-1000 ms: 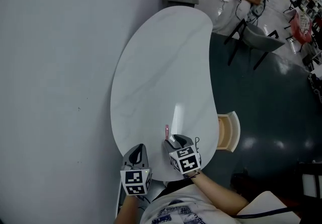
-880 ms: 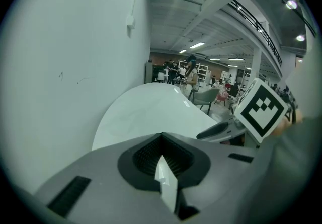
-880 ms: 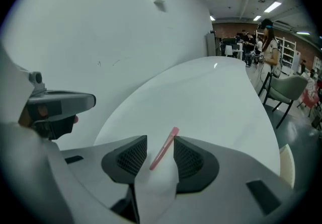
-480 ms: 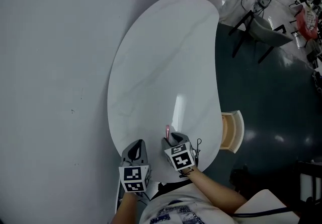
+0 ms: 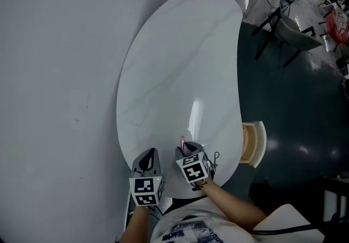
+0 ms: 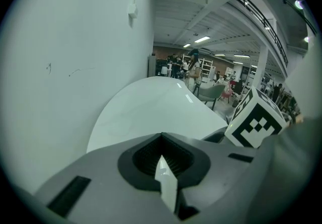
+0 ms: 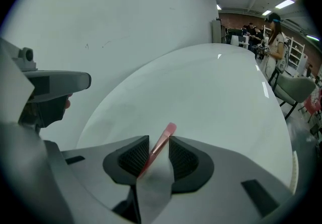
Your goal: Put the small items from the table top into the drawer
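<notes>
A thin pink stick (image 5: 181, 142) lies on the near end of the white table (image 5: 180, 61). My right gripper (image 5: 185, 148) is right over it. In the right gripper view the pink stick (image 7: 169, 128) lies slantwise between the two ribbed pads of the right gripper (image 7: 158, 141). Its jaws have just been closing around it, and a gap still shows beside the stick. My left gripper (image 5: 148, 155) hangs a little to the left over the table's near edge. Seen in its own view, the left gripper (image 6: 161, 140) has its tips together and nothing in it.
An open drawer (image 5: 254, 143) with a wooden inside sticks out from the table's right edge, just right of my right gripper. A grey wall runs along the left. Chairs and people are far off at the top right.
Both grippers have sunk slightly toward the table's near end. The right jaws now stand closer around the pink stick, which has not moved.
</notes>
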### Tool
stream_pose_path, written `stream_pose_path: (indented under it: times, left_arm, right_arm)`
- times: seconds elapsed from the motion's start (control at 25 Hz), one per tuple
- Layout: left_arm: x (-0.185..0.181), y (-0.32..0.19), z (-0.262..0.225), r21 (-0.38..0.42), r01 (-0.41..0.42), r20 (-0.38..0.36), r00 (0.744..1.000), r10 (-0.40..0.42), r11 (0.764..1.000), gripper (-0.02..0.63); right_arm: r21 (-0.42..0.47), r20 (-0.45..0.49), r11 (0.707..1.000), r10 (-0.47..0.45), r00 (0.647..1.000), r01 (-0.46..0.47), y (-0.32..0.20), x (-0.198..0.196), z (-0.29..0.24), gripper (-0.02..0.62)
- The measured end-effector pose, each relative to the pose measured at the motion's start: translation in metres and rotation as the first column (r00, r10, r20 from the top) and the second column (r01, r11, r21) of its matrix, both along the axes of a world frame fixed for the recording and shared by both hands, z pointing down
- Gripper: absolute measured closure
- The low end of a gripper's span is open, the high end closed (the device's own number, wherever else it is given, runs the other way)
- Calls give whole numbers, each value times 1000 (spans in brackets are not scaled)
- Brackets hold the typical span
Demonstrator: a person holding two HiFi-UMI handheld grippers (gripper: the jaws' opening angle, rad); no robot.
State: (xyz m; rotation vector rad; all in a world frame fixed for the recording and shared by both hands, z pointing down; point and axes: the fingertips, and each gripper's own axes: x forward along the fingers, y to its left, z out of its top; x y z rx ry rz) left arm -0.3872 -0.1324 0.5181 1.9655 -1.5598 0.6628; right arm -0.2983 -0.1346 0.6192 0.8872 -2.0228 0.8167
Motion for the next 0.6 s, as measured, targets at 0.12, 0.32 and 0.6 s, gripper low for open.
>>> stream_pose_path:
  times: [0.12, 0.32, 0.6]
  left_arm:
    - [1, -2, 0, -6, 1, 2, 1000, -1, 1000, 586]
    - [0, -2, -8, 5, 8, 13, 1000, -8, 1000, 586]
    - [0, 11, -15, 9, 13, 19, 1000, -13, 1000, 586]
  right_arm:
    - [-2, -31, 1000, -25, 999, 25, 1, 1, 5, 462]
    - [38, -86, 998, -38, 996, 41, -1, 5, 7, 520]
    - [31, -77, 999, -27, 997, 30, 0, 9, 7, 531]
